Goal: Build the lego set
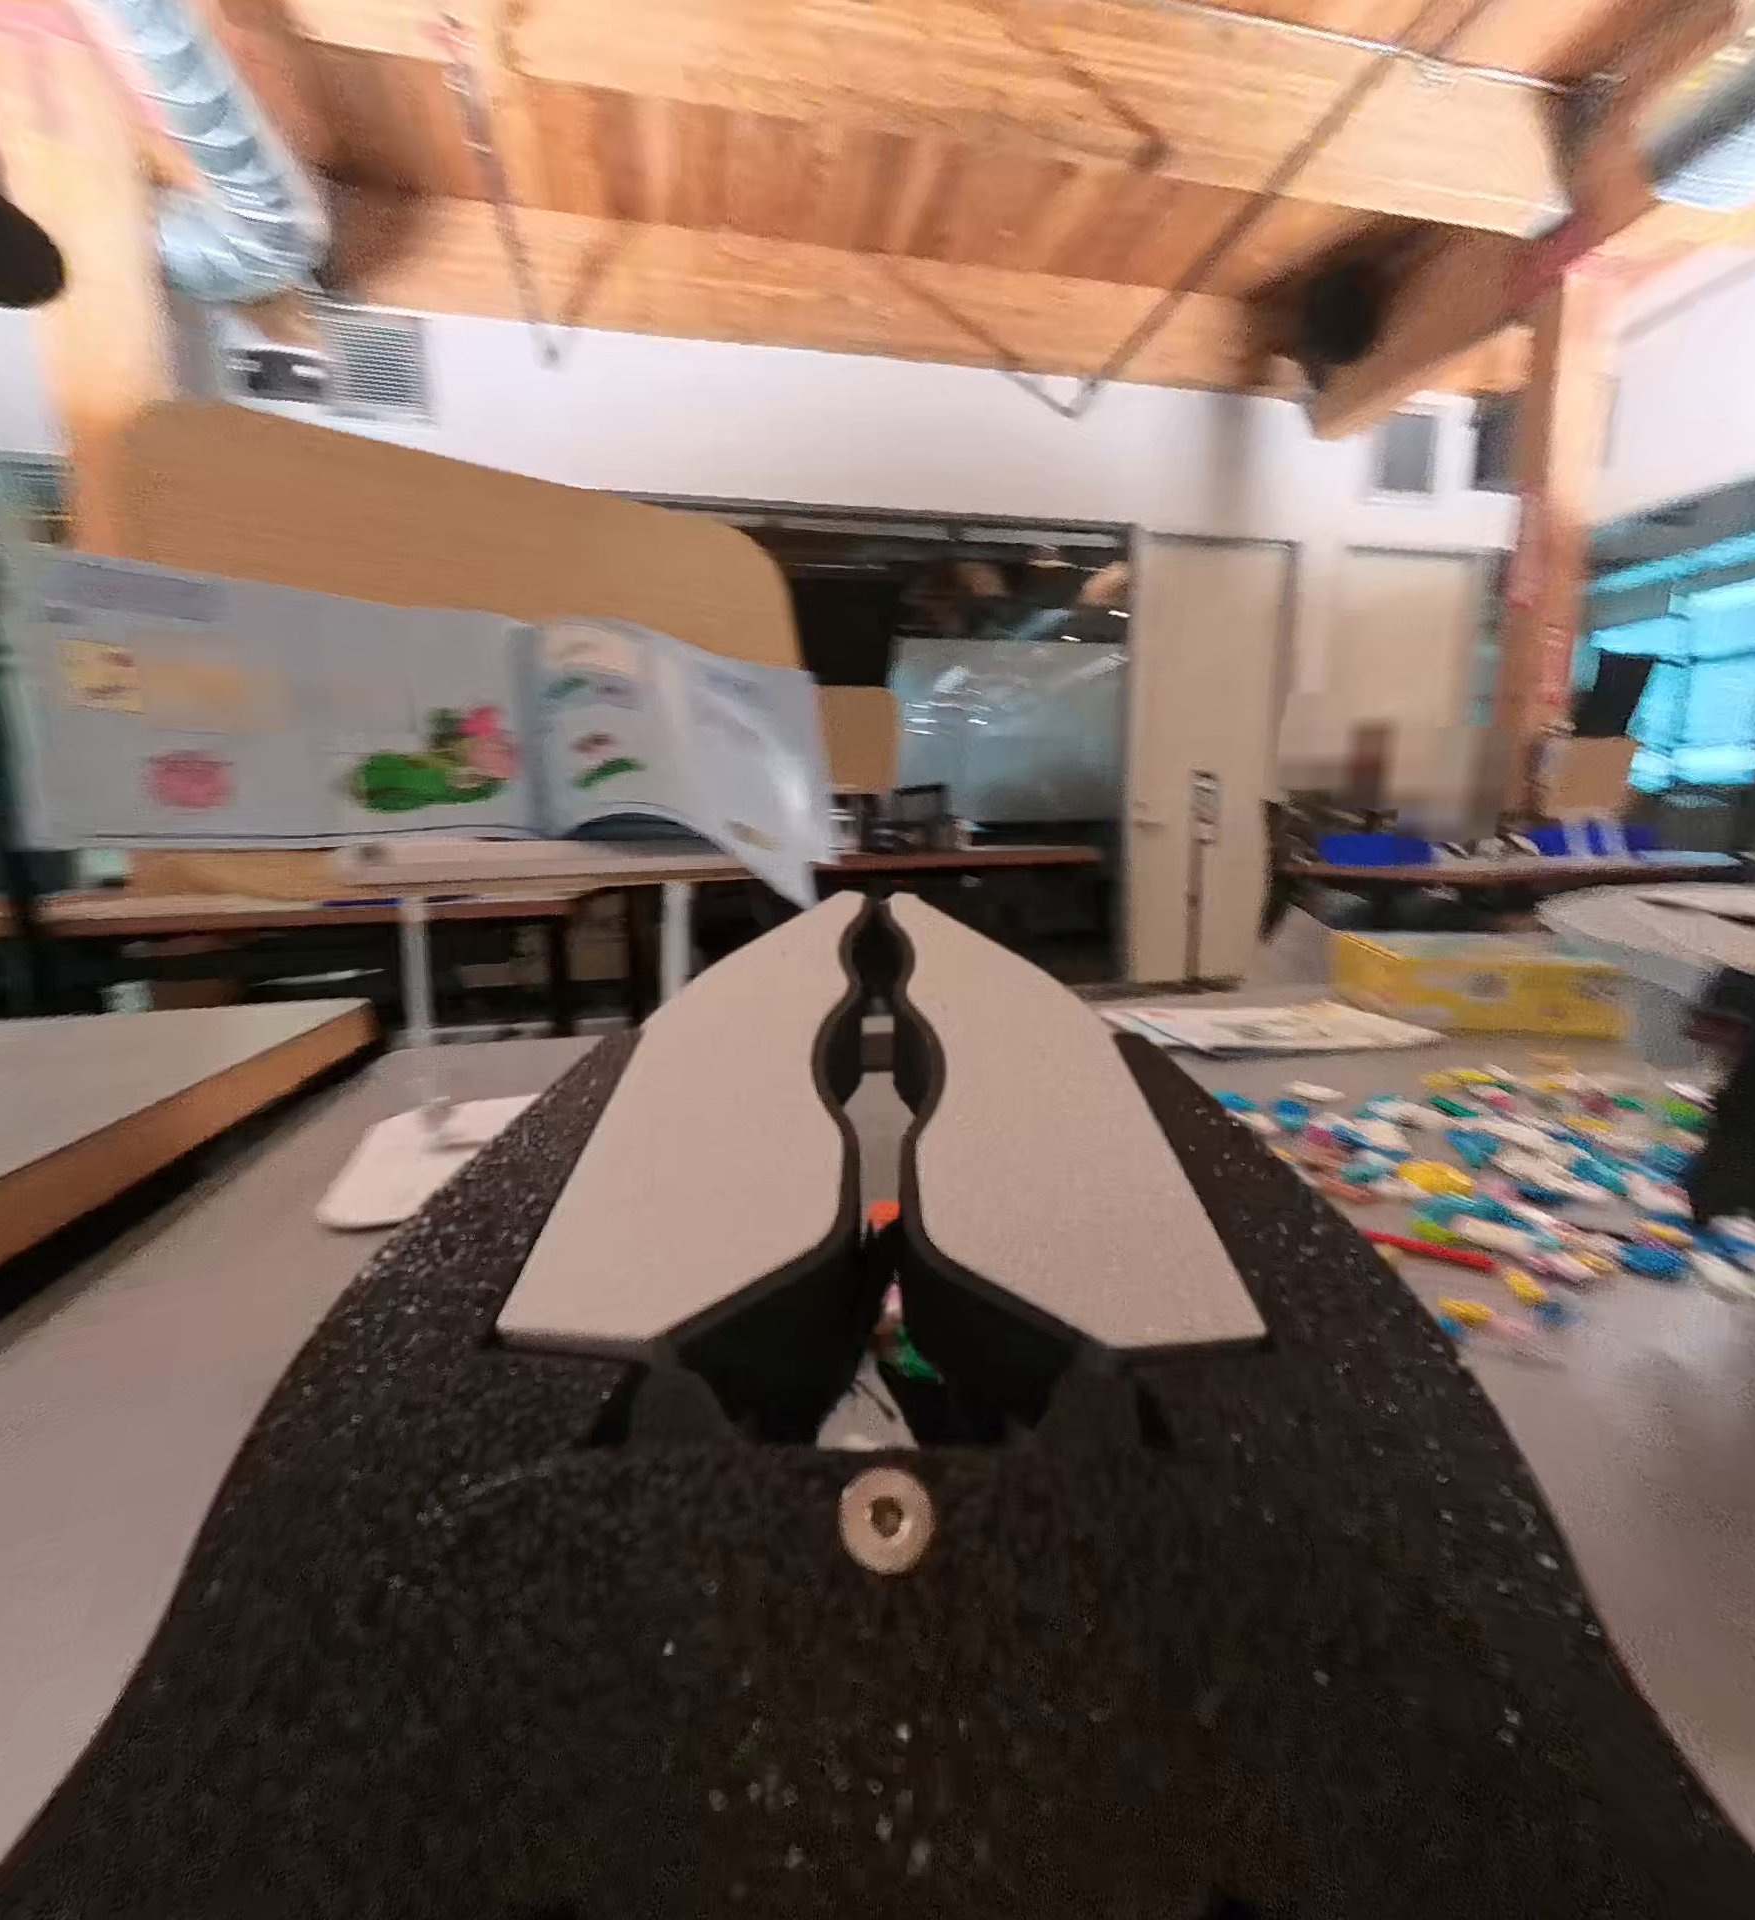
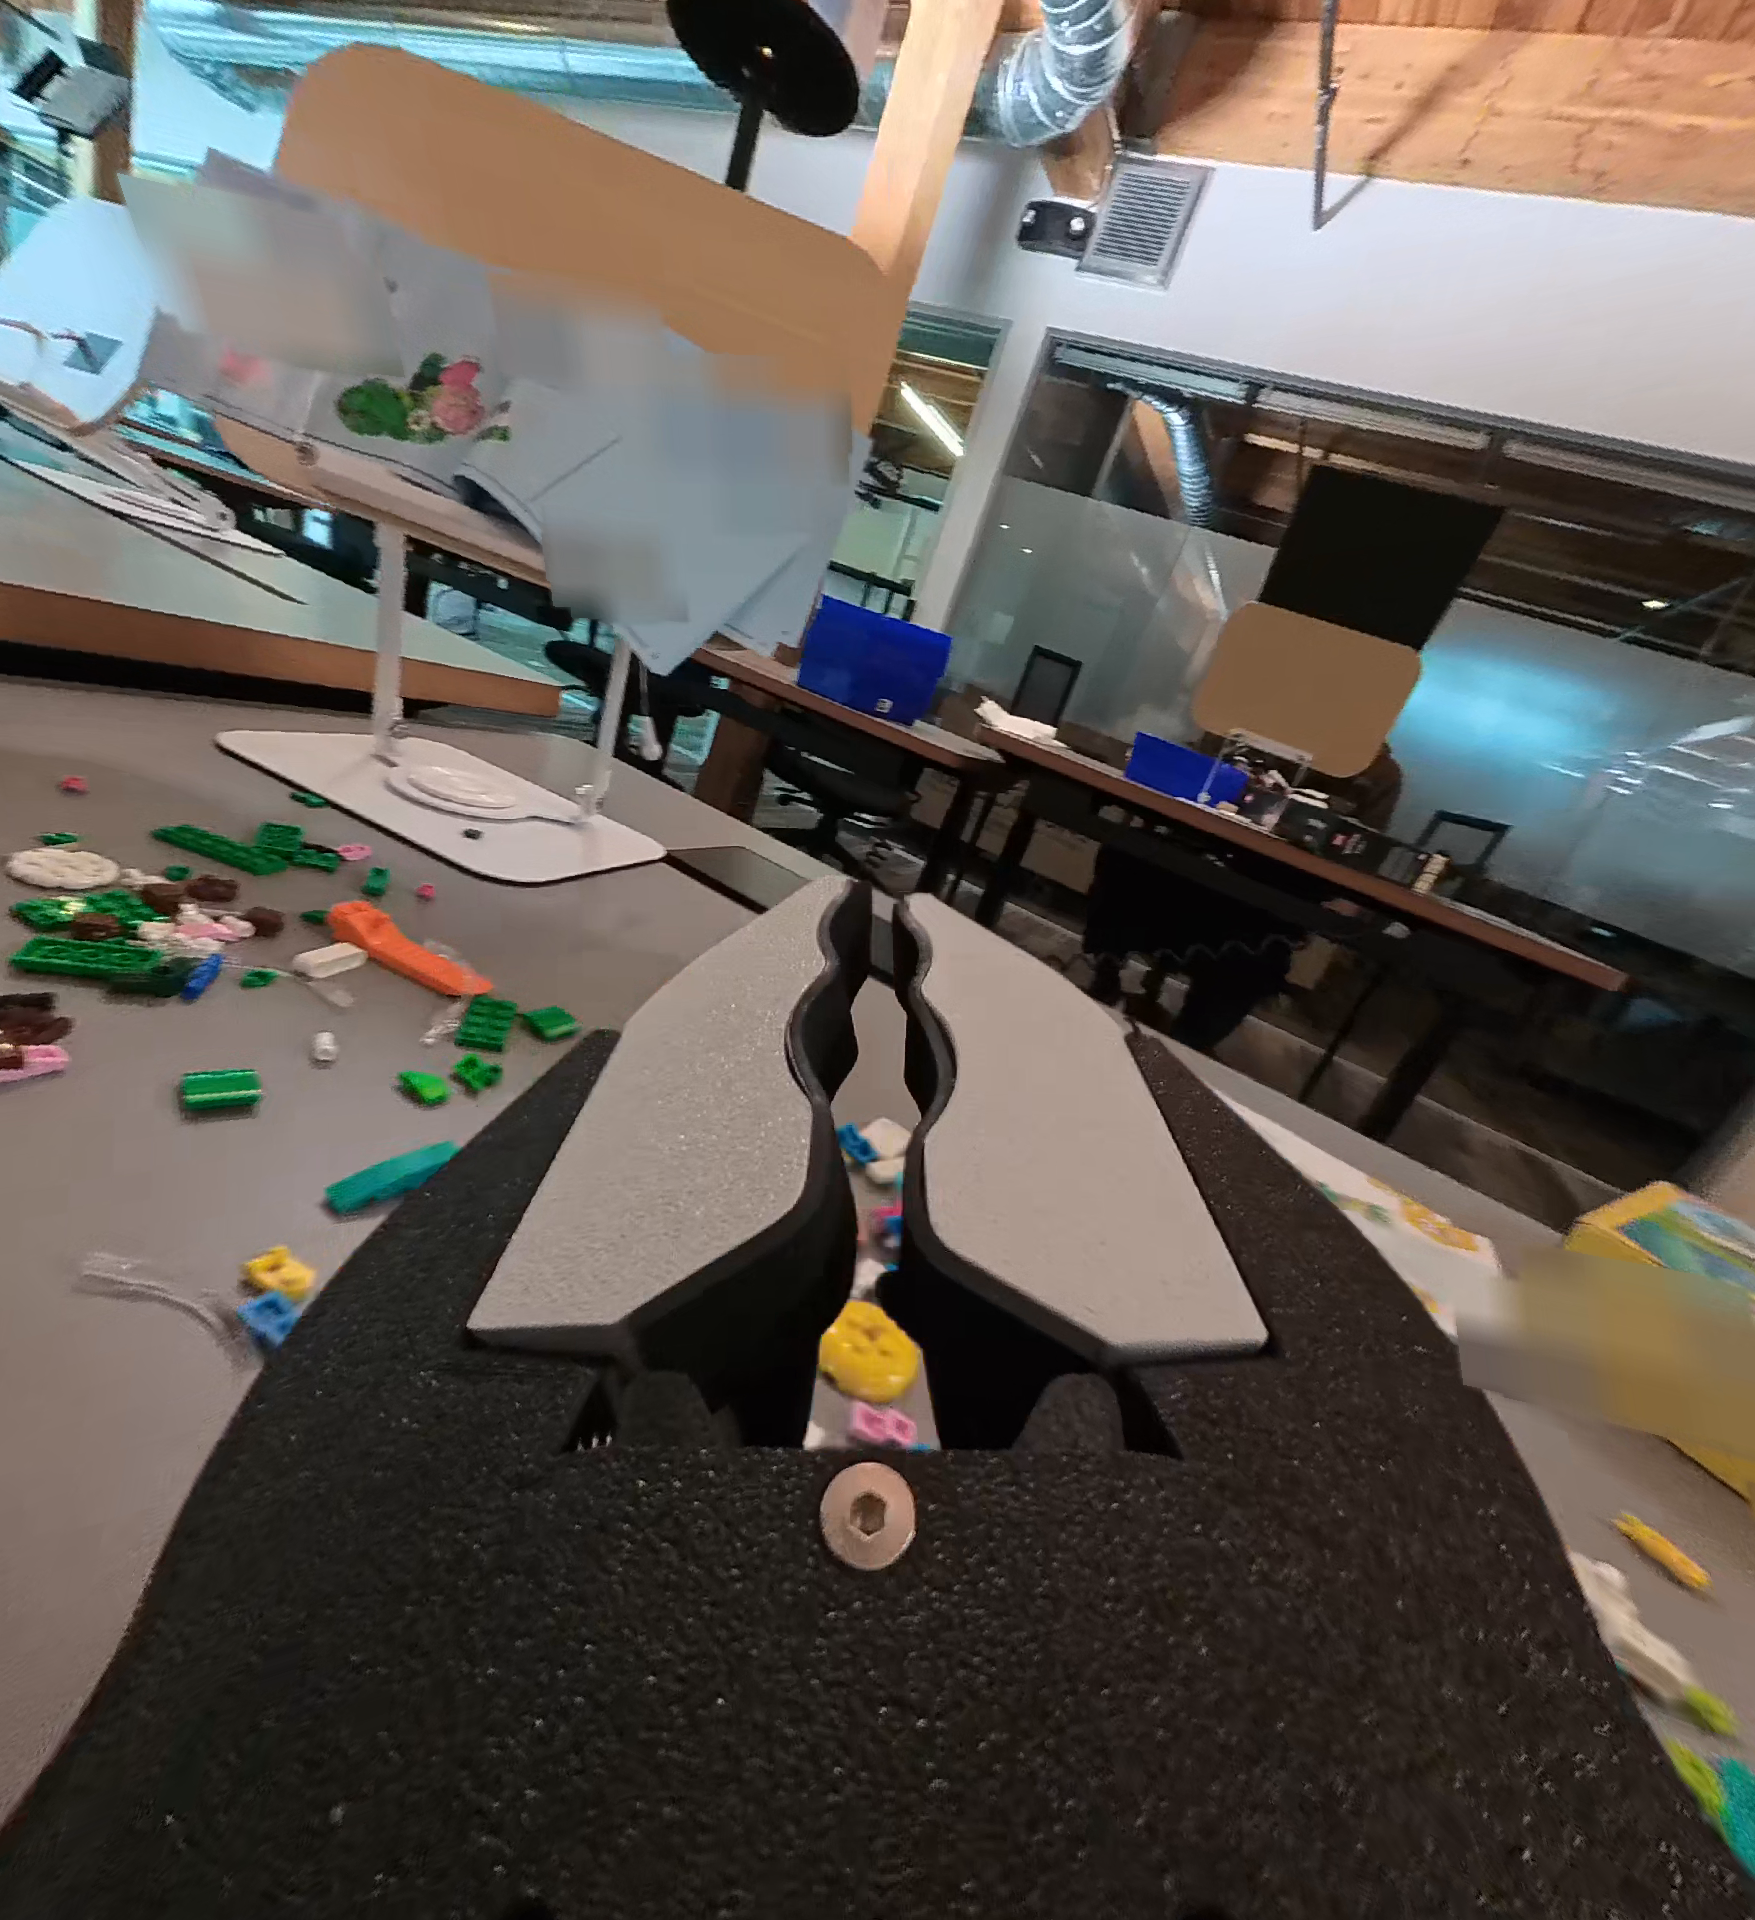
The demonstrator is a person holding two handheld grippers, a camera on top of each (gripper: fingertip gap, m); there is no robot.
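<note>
Left gripper [image 1: 878,906] up off the grey table [image 1: 177,1403], its jaws nearly touching at the tips, nothing visibly pinched between them. Blurry view. One scattered heap of multicoloured lego pieces [image 1: 1507,1174] lies to its right, one yellow cardboard box [image 1: 1475,982] beyond.

Right gripper [image 2: 883,899], jaws a narrow gap apart, empty, above loose pieces: one round yellow piece [image 2: 868,1351] shows through the gap. To its left, green plates [image 2: 229,847], one orange brick separator [image 2: 400,945], one teal bar [image 2: 390,1177]. One instruction booklet [image 2: 416,405] sits on one white stand [image 2: 499,810] behind them.
</note>
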